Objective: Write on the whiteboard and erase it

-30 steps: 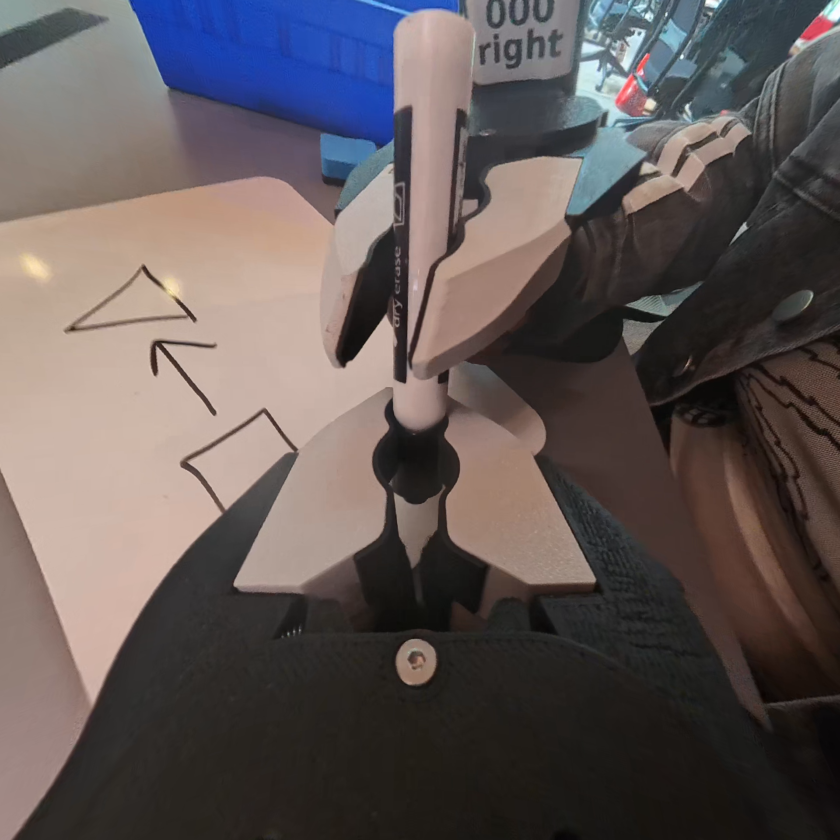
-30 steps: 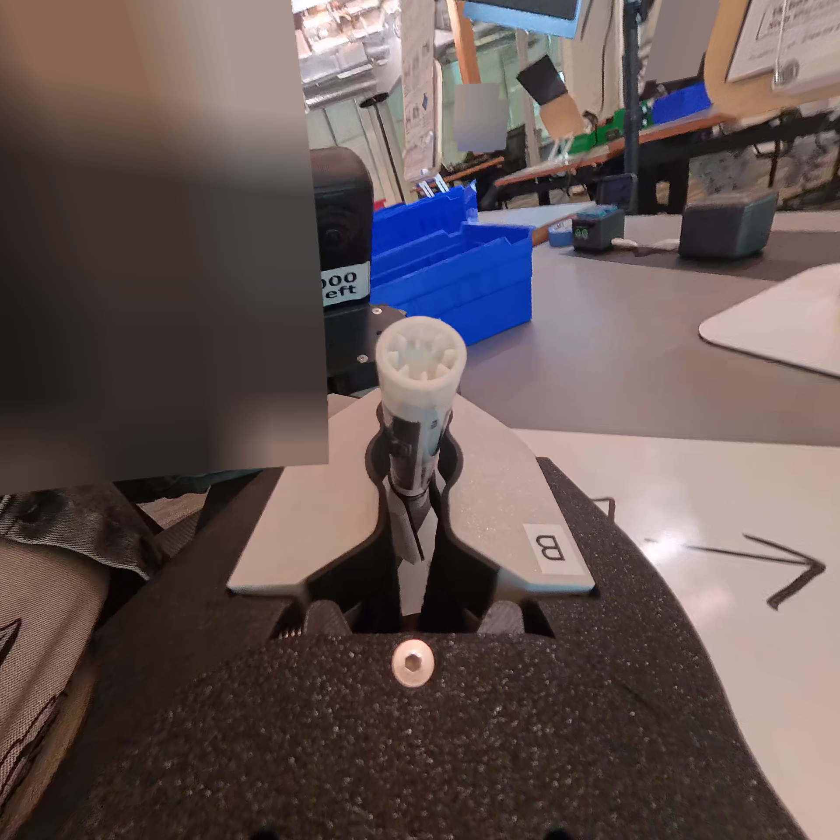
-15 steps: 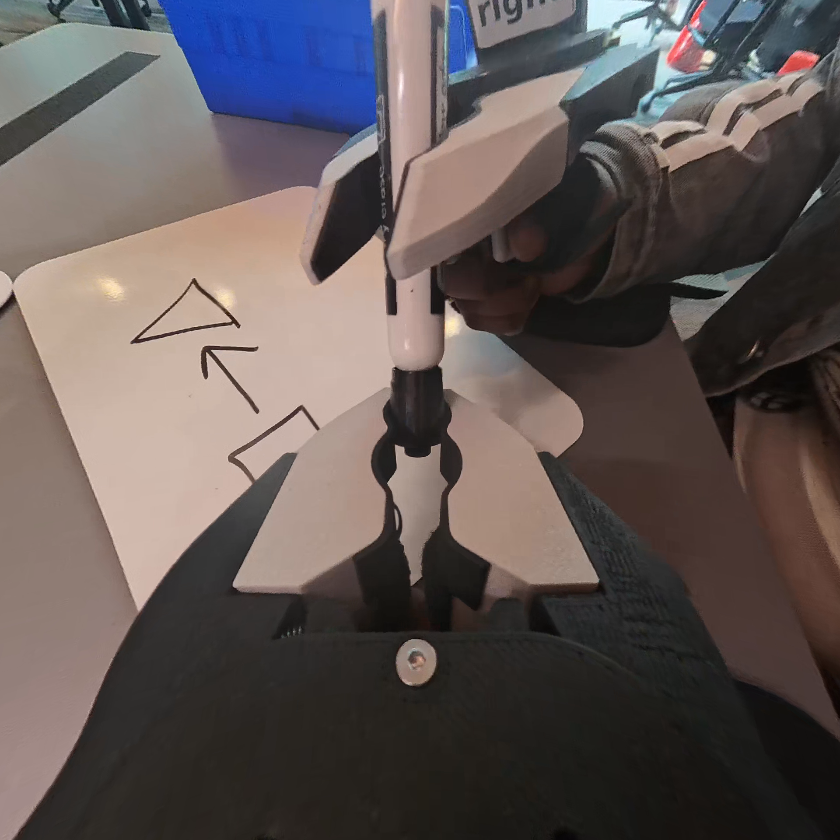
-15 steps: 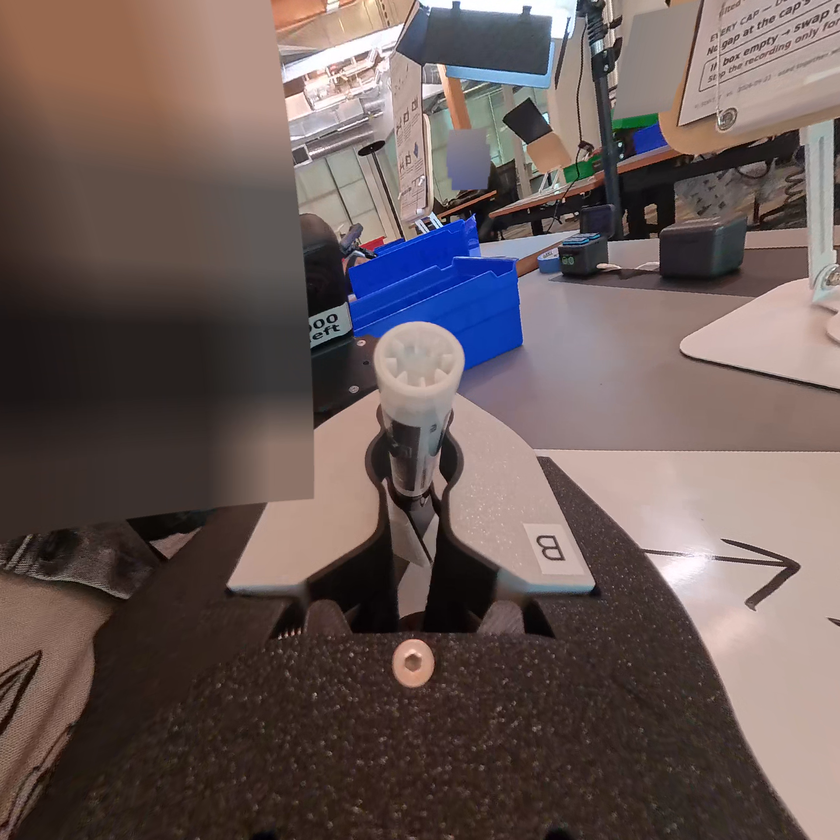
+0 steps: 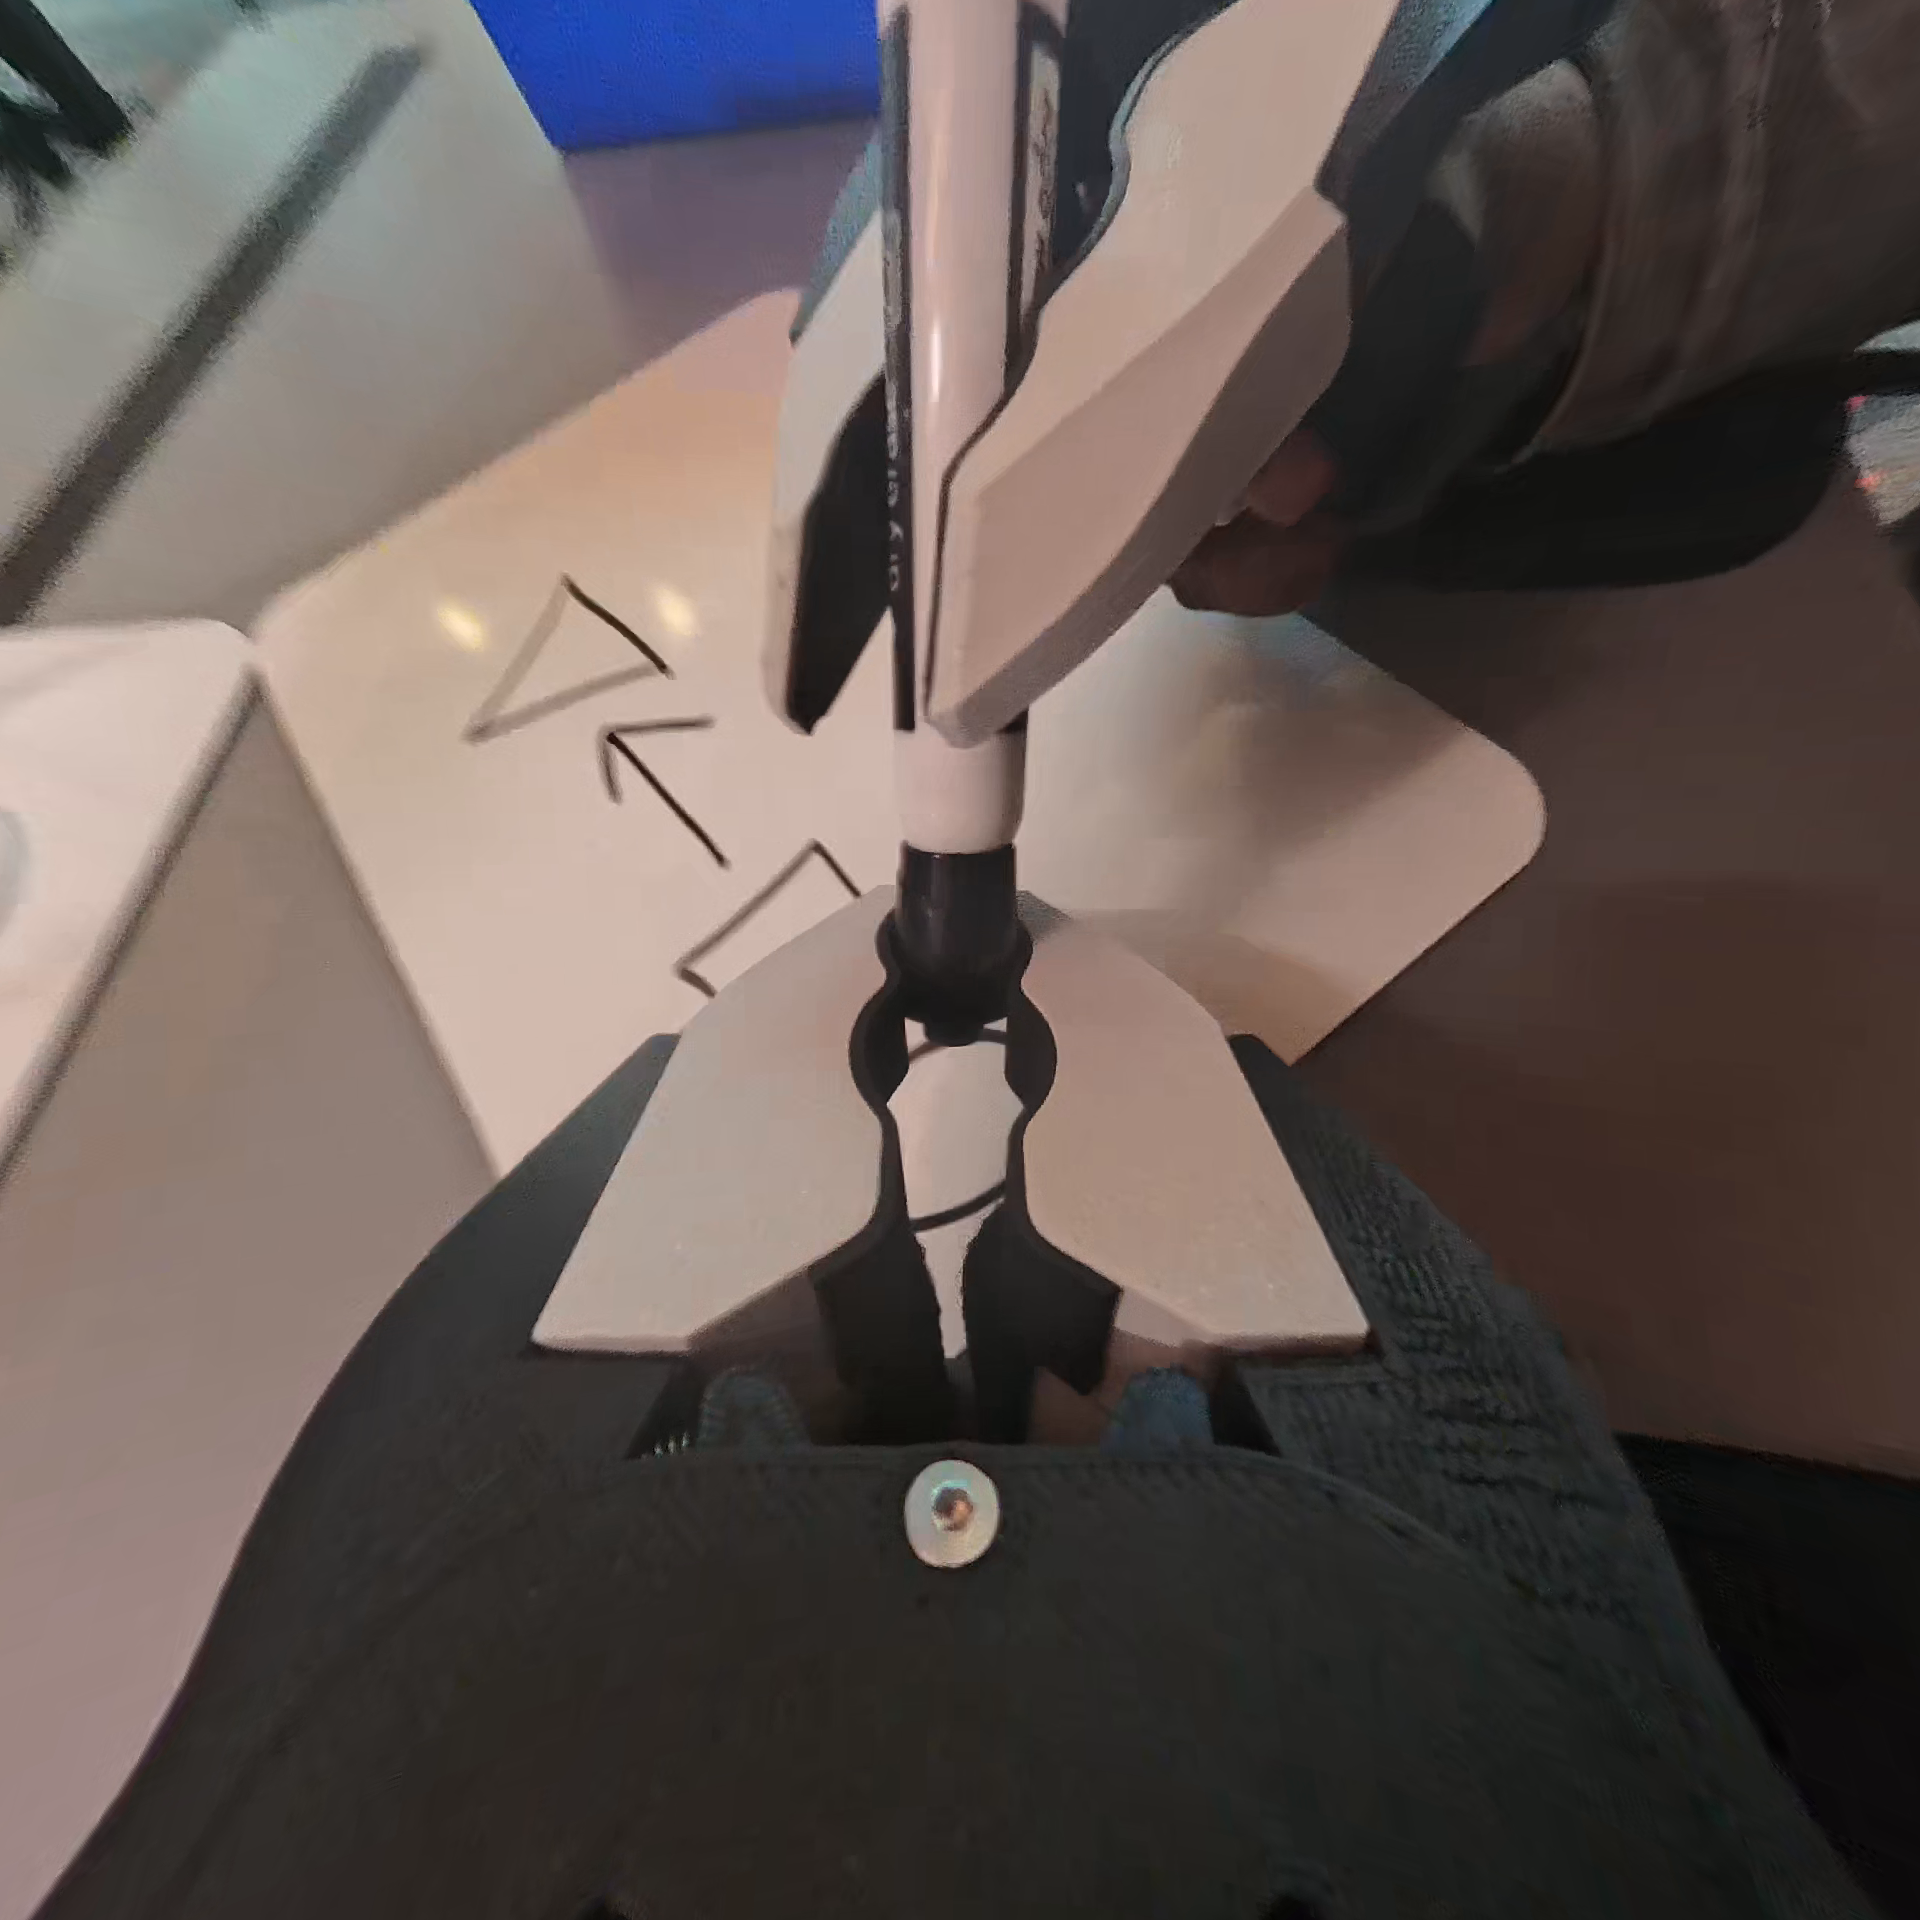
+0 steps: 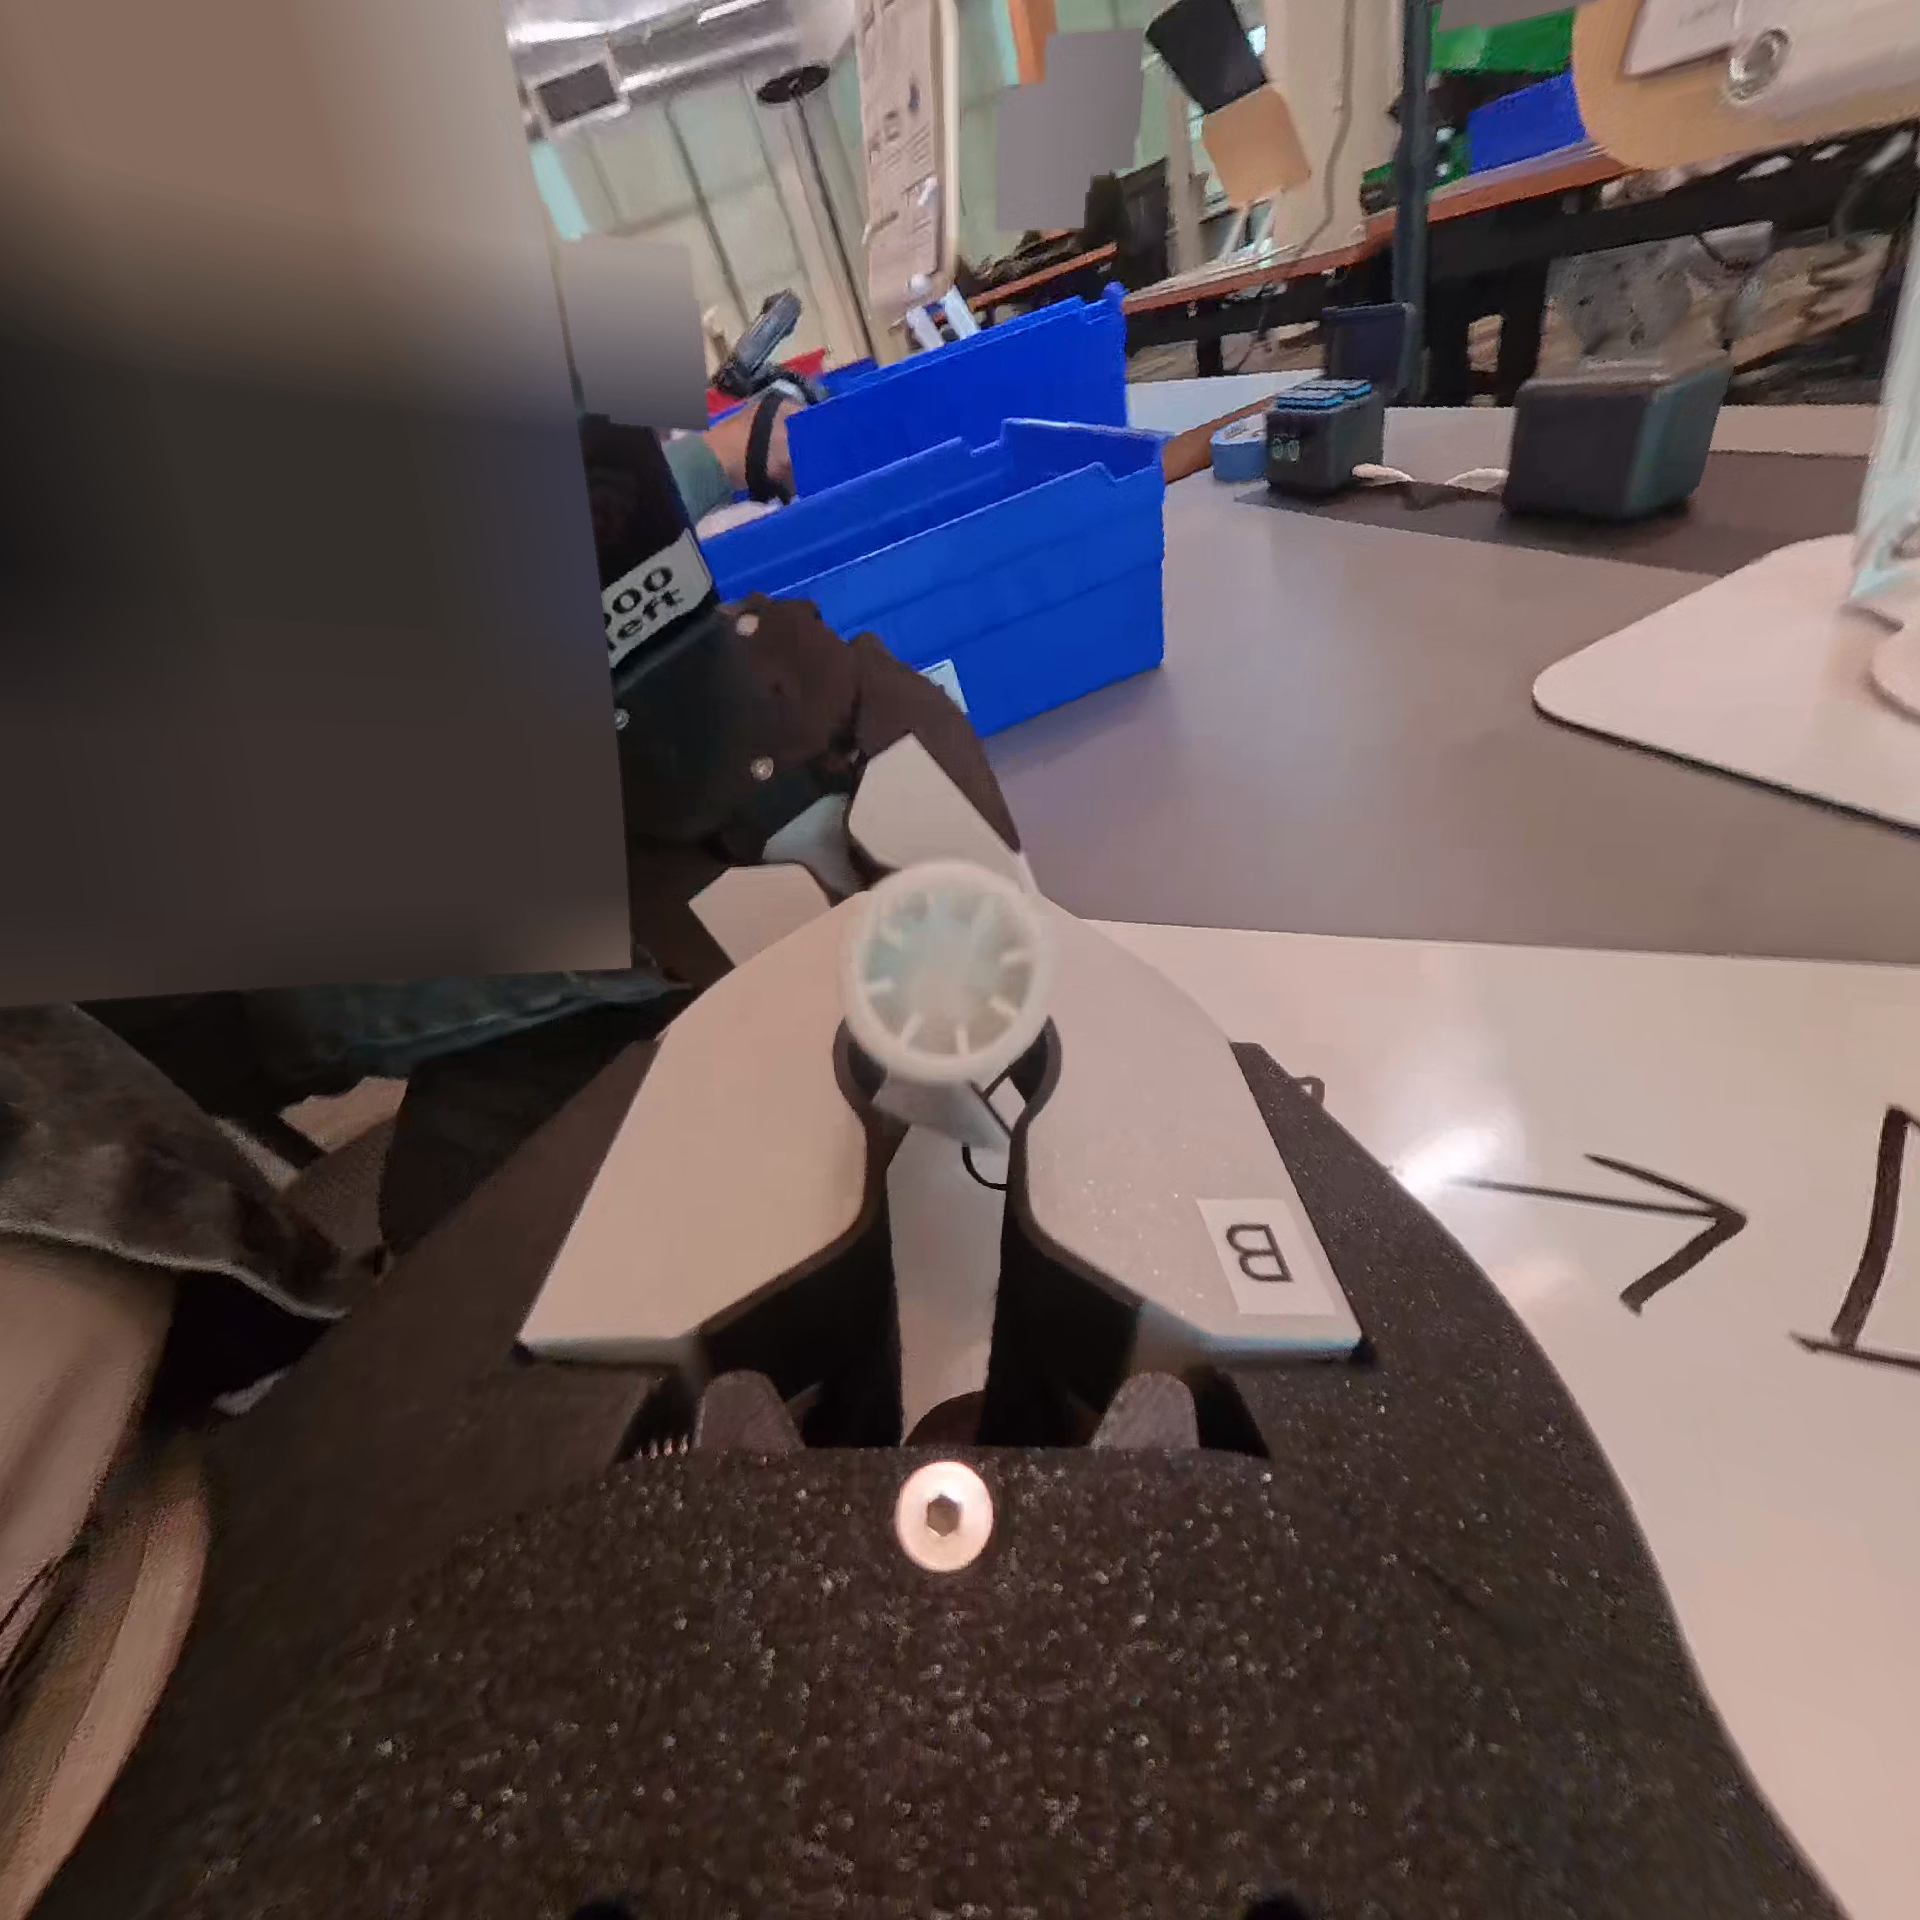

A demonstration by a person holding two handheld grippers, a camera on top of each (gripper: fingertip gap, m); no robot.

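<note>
The marker (image 5: 951,436) stands upright above the near whiteboard (image 5: 1195,790), its barrel clamped in the right gripper (image 5: 914,686), its black cap (image 5: 951,925) pinched by the left gripper (image 5: 954,961) fingers. Recapping, I'd say: push straight along the barrel, both grips firm, until it seats. Blue bins (image 6: 966,561) wait far across the tabletop (image 6: 1351,675).

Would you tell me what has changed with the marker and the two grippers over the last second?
The right gripper has drawn the marker up and back out of the left gripper. Earlier the white barrel sat in the left fingers' notch; now only its black end does. The right gripper's hold on the barrel and the drawings on the whiteboard are unchanged.
</note>
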